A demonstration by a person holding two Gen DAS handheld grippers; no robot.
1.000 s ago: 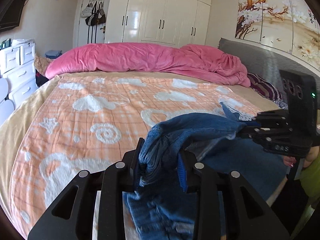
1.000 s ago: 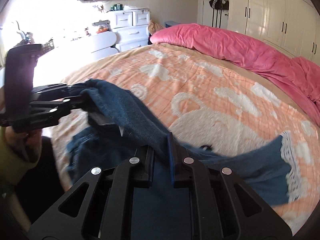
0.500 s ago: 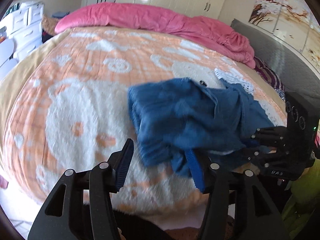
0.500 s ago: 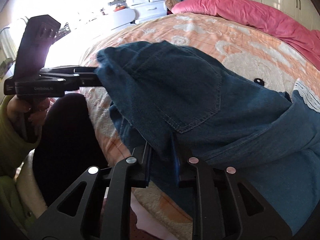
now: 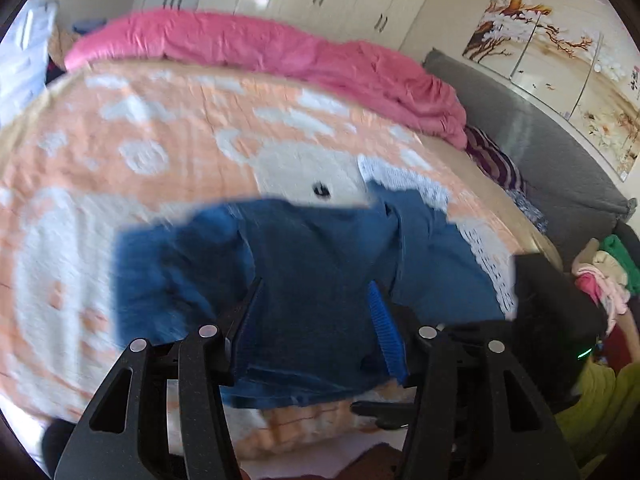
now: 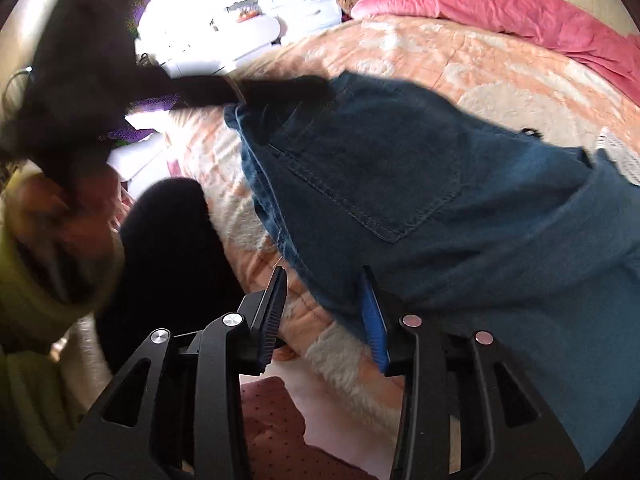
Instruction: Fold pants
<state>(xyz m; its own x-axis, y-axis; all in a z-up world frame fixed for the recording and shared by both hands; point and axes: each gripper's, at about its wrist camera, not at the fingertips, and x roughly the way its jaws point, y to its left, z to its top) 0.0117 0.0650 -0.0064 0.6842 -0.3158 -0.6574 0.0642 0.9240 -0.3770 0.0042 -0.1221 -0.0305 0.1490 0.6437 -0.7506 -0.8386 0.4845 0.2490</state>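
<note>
Jeans (image 5: 320,280) lie bunched on the near edge of the bed, on its orange-and-white blanket (image 5: 120,140), straight ahead of both my grippers. My left gripper (image 5: 316,320) has its jaws spread, with denim lying in the gap but neither pad pressing on it, so I count that side as let go. My right gripper (image 6: 324,312) is opening at this moment; the lower edge of the denim sits just ahead of and partly between its pads, and I see no pinch there either. From the right wrist view a back pocket (image 6: 380,172) faces up, and the lace-trimmed hems (image 5: 480,256) stick out beyond and to the right of the left gripper.

I judge one fold has been laid down: the waist end rests over the legs. It is not tidy, though. The layers sit skewed, the hems poke out past the top layer, and the cloth is rumpled. What looks left is squaring the edges, smoothing, and probably another fold to make a compact stack. The left wrist view is blurred, so fine creases I cannot judge.
</note>
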